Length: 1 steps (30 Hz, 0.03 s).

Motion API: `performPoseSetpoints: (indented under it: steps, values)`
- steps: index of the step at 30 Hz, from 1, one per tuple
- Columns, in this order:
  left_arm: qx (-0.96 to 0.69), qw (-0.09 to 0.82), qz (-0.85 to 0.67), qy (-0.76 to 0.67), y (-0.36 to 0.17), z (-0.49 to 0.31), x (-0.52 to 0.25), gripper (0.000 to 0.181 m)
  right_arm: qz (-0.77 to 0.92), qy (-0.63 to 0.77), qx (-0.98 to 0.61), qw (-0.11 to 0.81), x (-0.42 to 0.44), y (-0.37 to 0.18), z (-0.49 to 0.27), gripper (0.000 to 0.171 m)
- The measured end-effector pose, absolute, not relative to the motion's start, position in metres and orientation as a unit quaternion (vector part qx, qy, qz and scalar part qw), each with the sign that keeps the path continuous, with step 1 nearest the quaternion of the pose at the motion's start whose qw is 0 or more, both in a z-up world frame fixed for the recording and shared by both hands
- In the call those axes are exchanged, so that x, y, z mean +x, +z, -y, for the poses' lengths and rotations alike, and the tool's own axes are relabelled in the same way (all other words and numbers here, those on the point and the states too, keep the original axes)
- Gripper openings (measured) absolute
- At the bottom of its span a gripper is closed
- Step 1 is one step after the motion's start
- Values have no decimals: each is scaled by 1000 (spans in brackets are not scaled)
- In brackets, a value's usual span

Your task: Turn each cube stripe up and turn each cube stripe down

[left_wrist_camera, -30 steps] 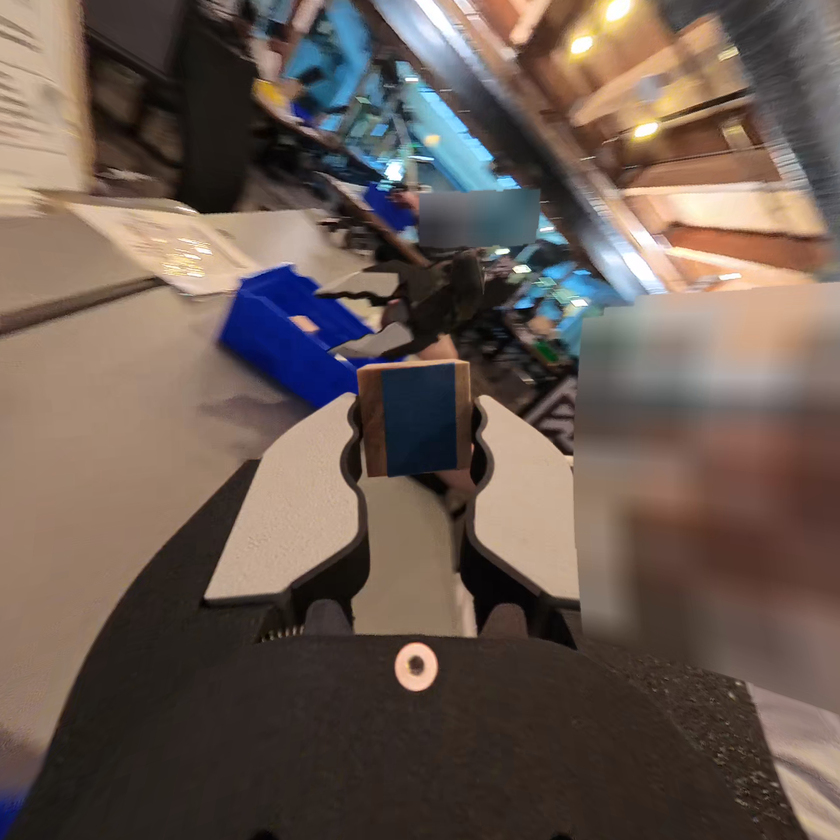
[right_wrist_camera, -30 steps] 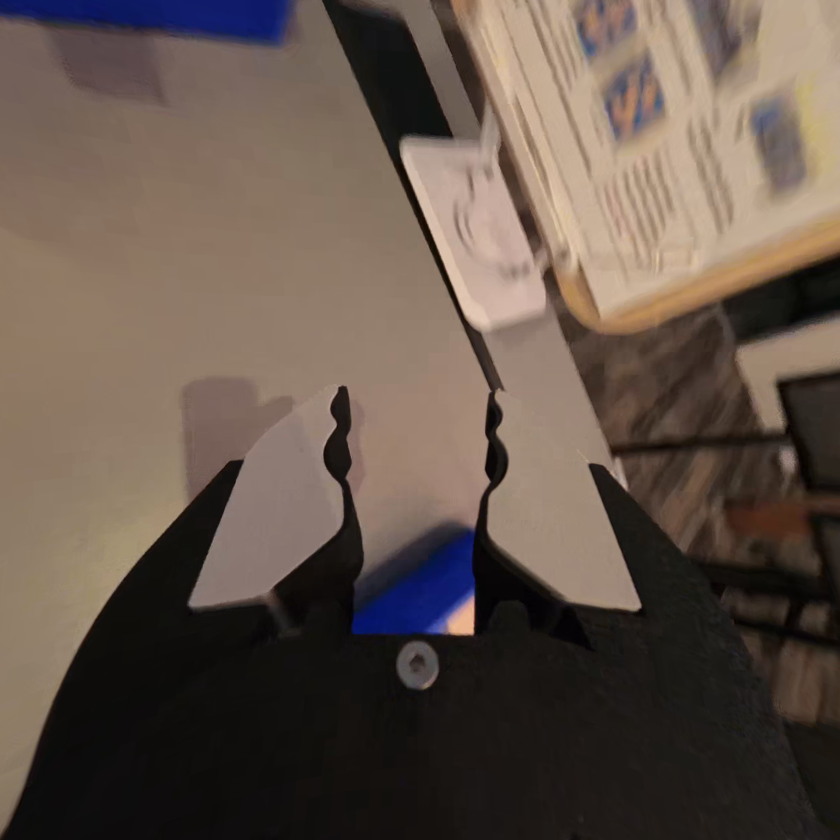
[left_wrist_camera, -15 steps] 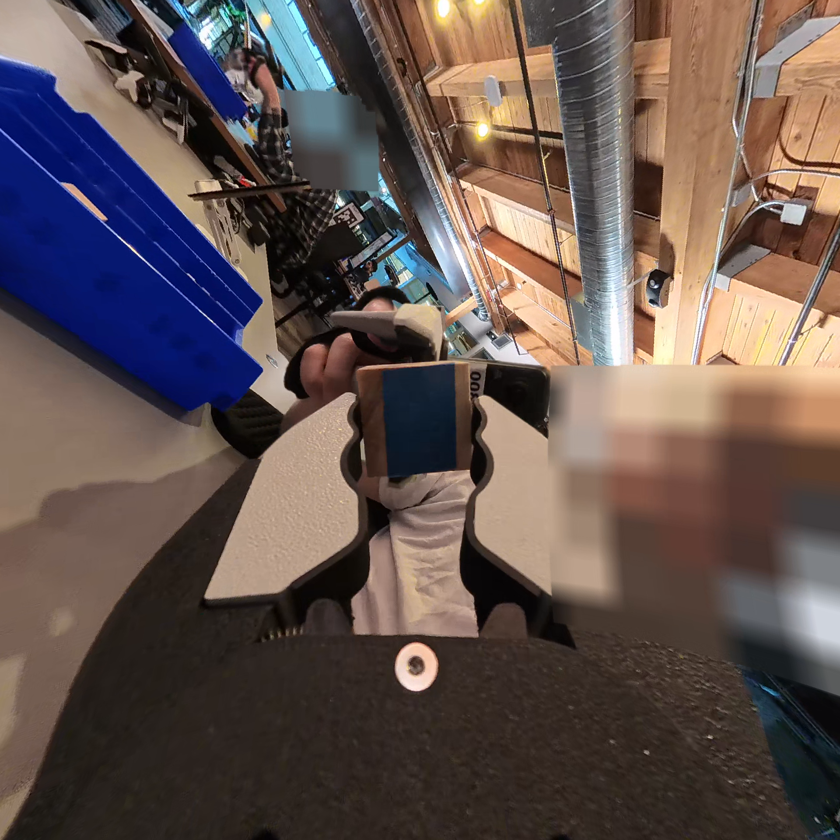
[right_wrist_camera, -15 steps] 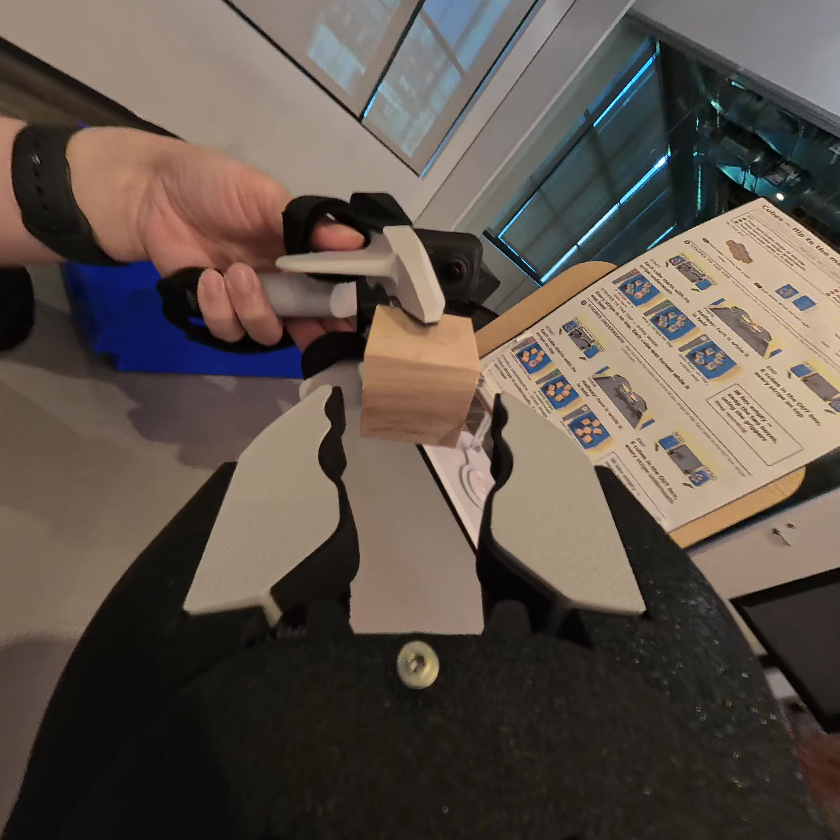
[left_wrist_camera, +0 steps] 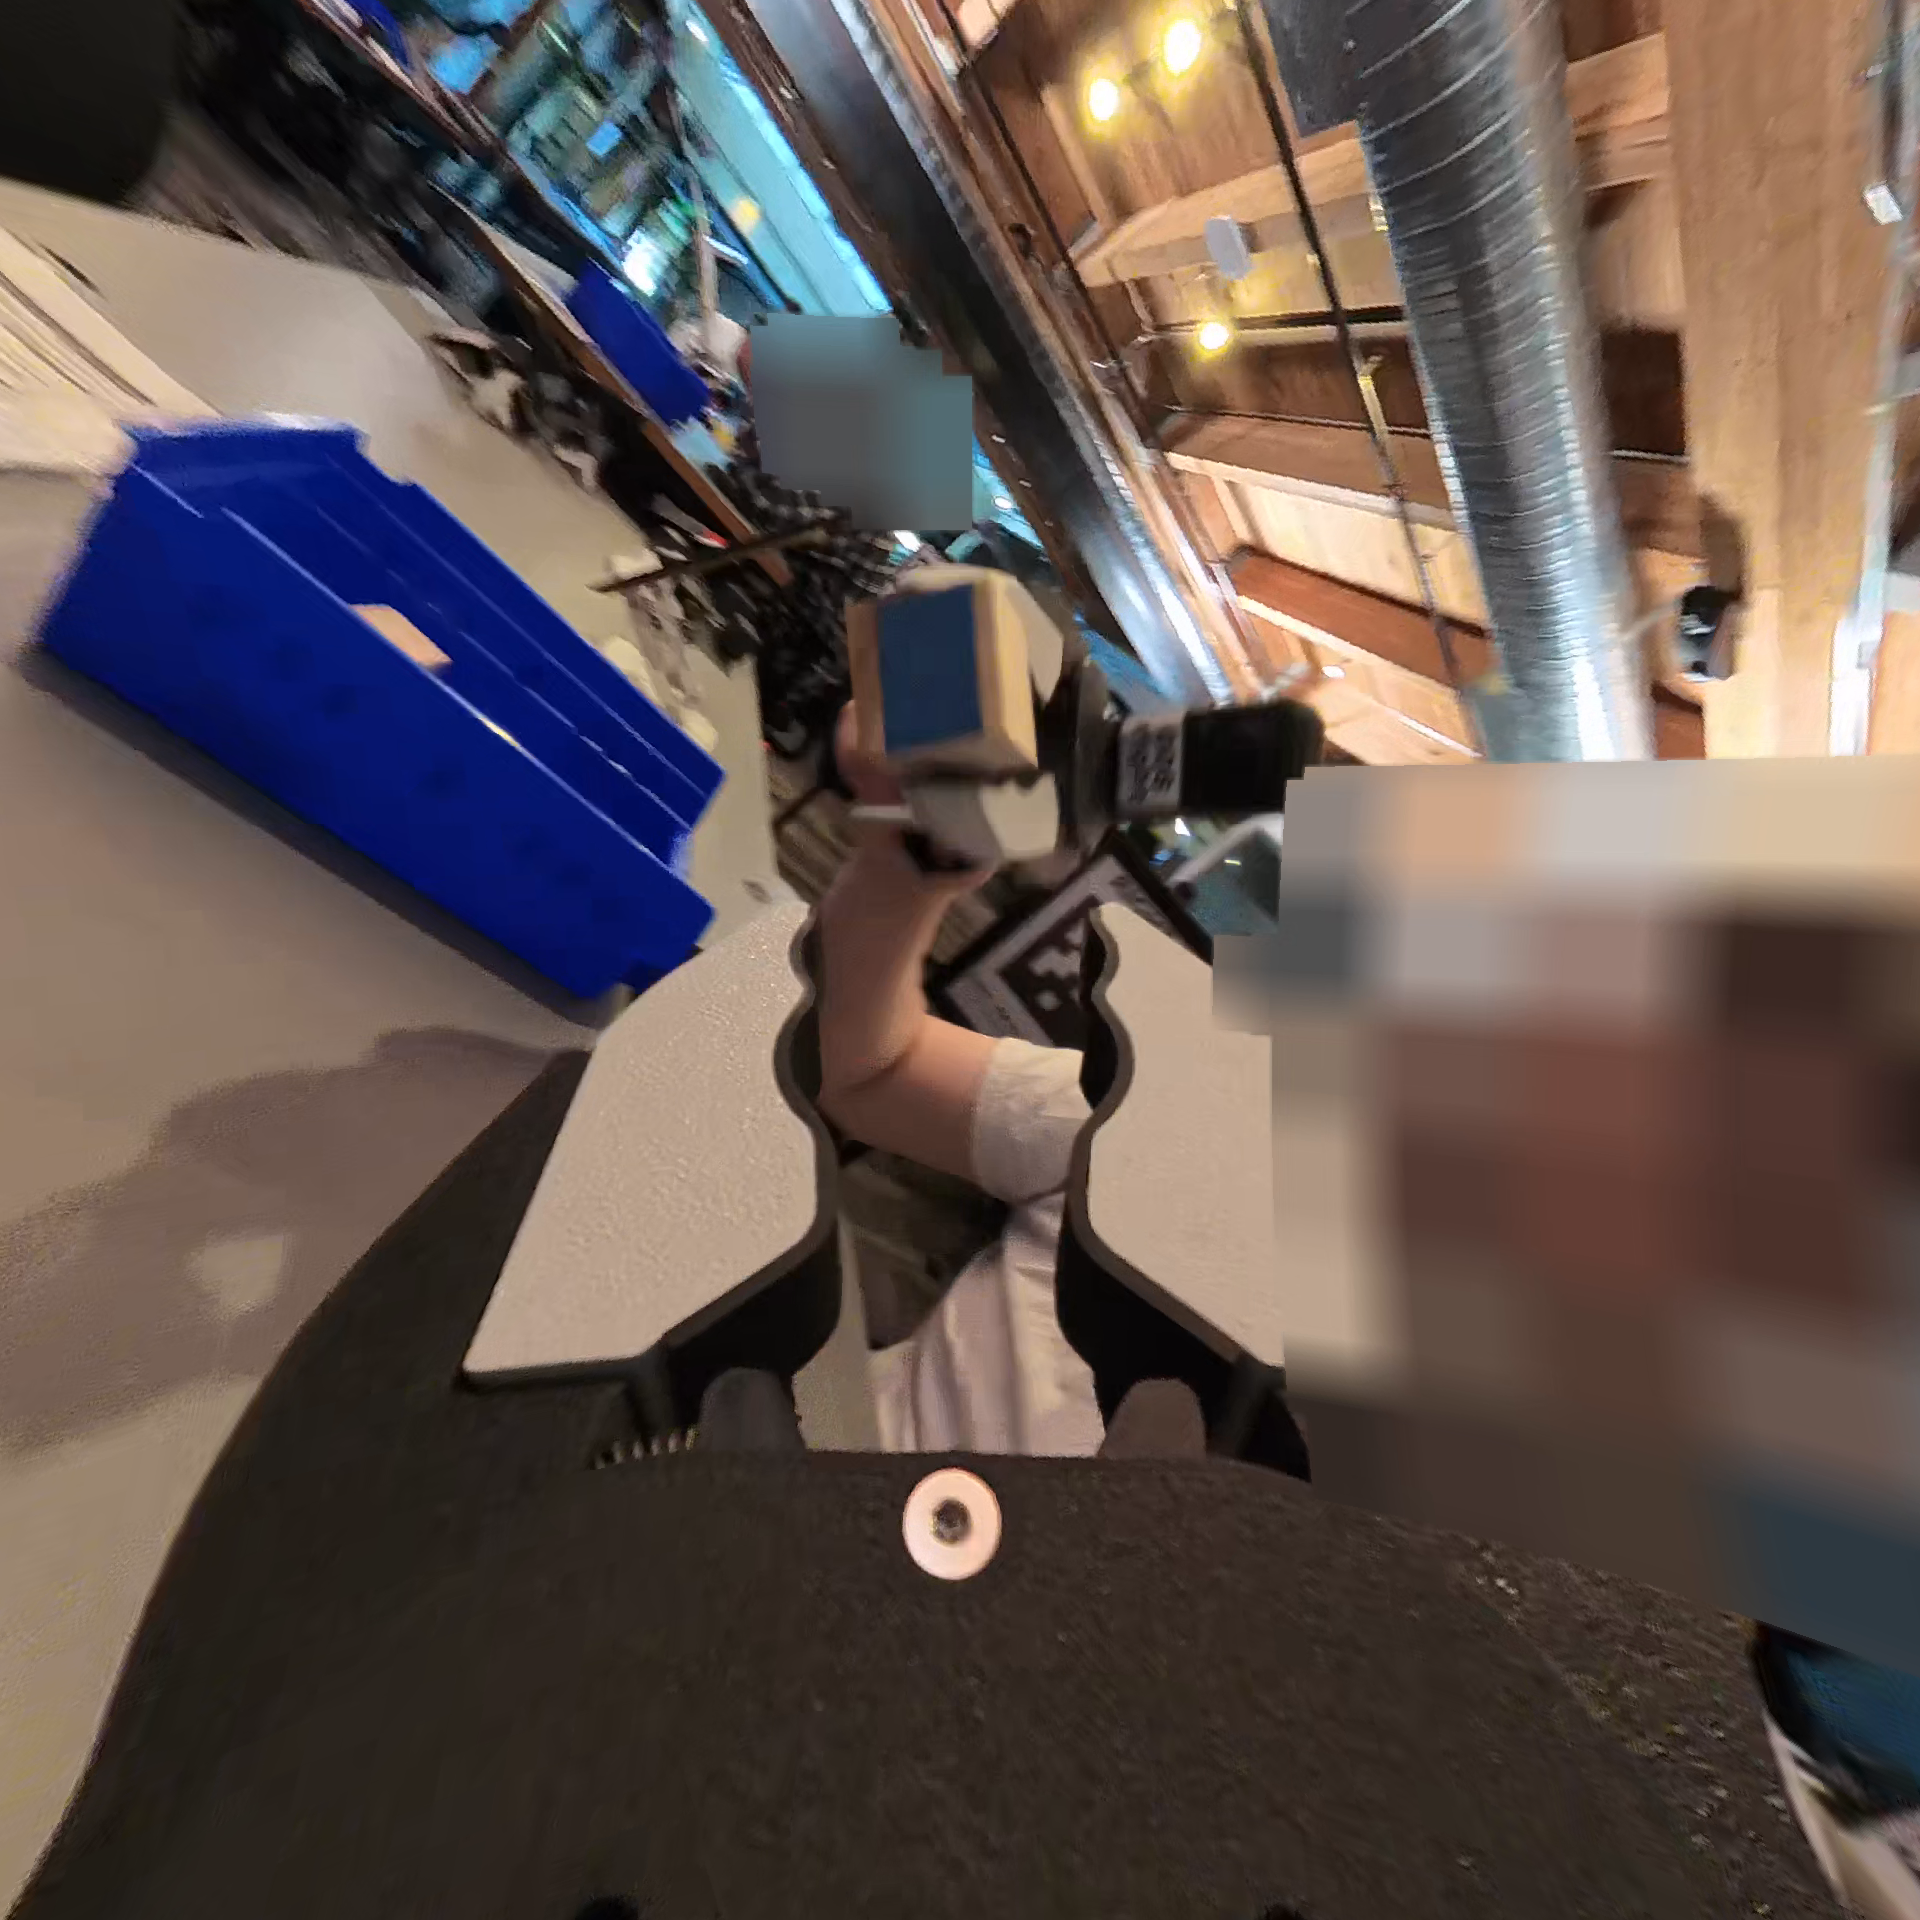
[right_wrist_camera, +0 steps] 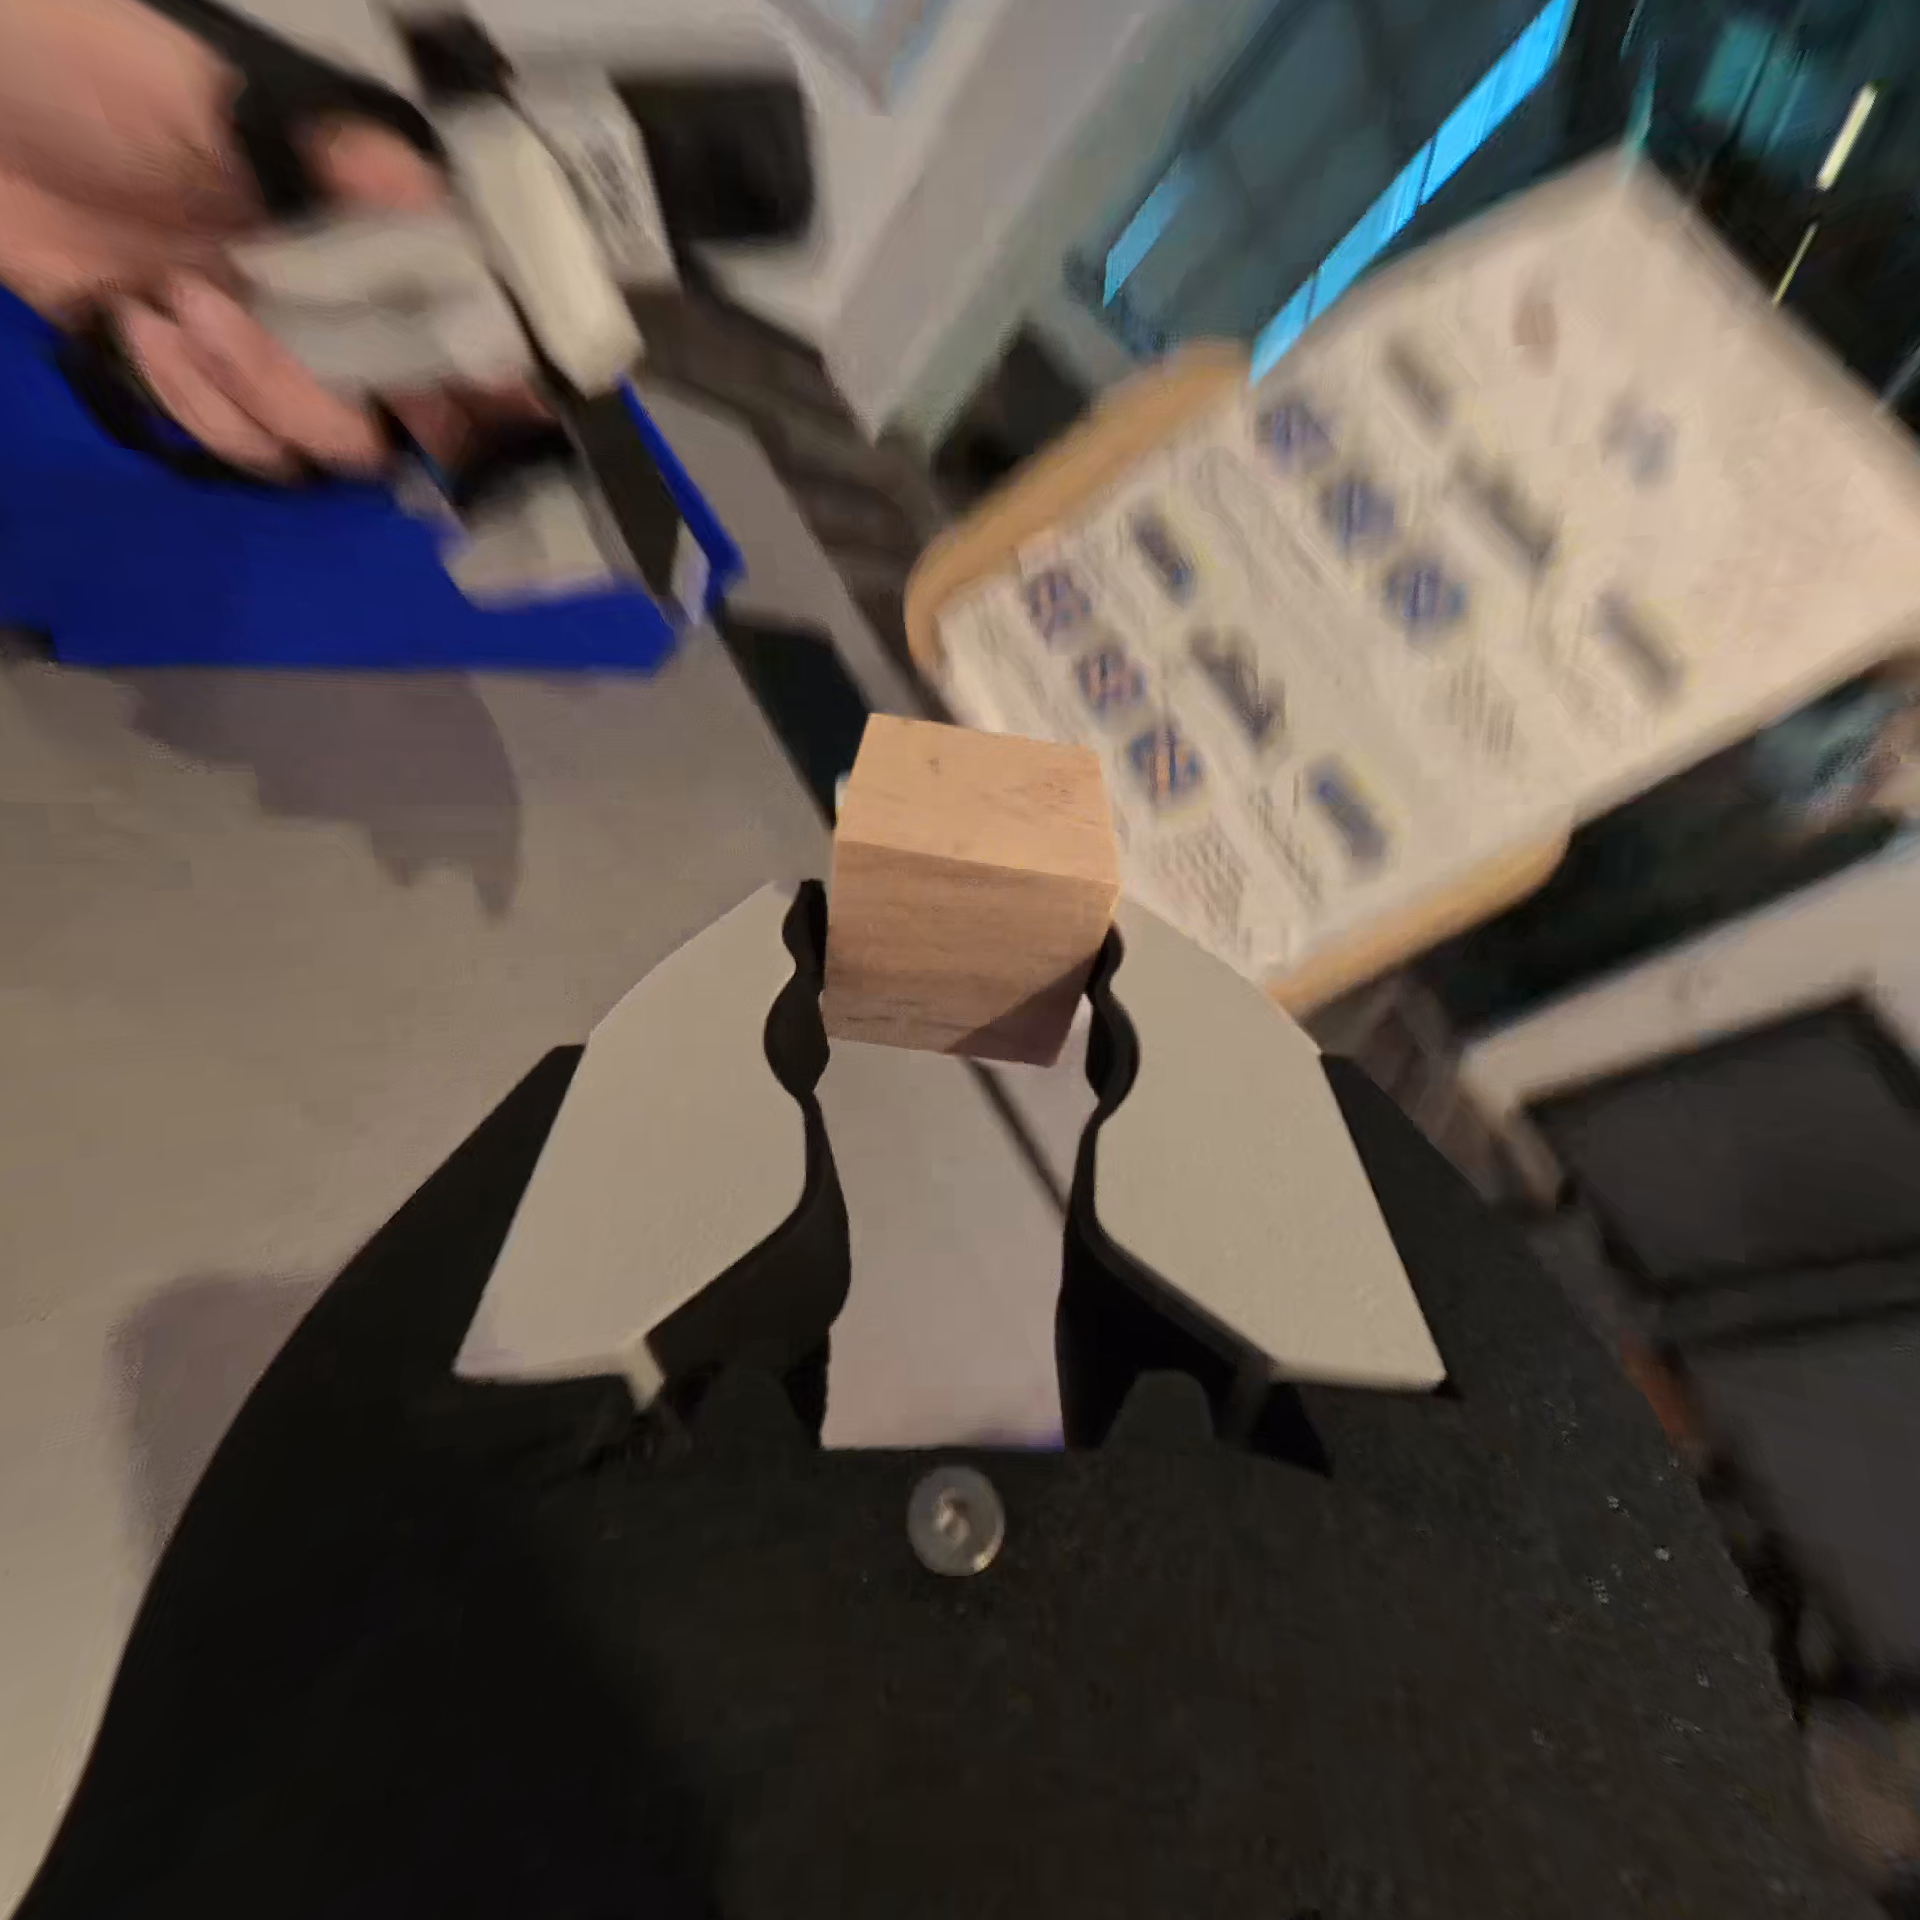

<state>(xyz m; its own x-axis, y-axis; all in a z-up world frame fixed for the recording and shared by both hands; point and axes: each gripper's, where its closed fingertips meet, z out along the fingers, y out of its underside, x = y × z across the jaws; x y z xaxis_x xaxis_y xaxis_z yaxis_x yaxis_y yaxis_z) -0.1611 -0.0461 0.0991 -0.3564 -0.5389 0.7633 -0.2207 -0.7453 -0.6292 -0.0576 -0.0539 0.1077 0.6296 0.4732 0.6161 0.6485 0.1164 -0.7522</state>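
Wooden cube (right_wrist_camera: 971, 883) between right gripper (right_wrist_camera: 961, 940) jaws (raised)

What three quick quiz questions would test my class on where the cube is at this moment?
1. True or false: the left gripper is open and holds nothing.
2. The wooden cube is: A) in the blue bin; B) clamped in the right gripper; C) resting on the table.
3. Fill in: in the left wrist view, the cube face turned to the camera bears a ___ stripe.

Key: 1 true; 2 B; 3 blue.
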Motion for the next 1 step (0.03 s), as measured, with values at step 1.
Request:
performPoseSetpoints:
  steps: [1]
  values:
    - [-566, 128, -342, -739, 101, 41, -166, 47, 386, -66, -717, 576, -24, 105, 53, 47]
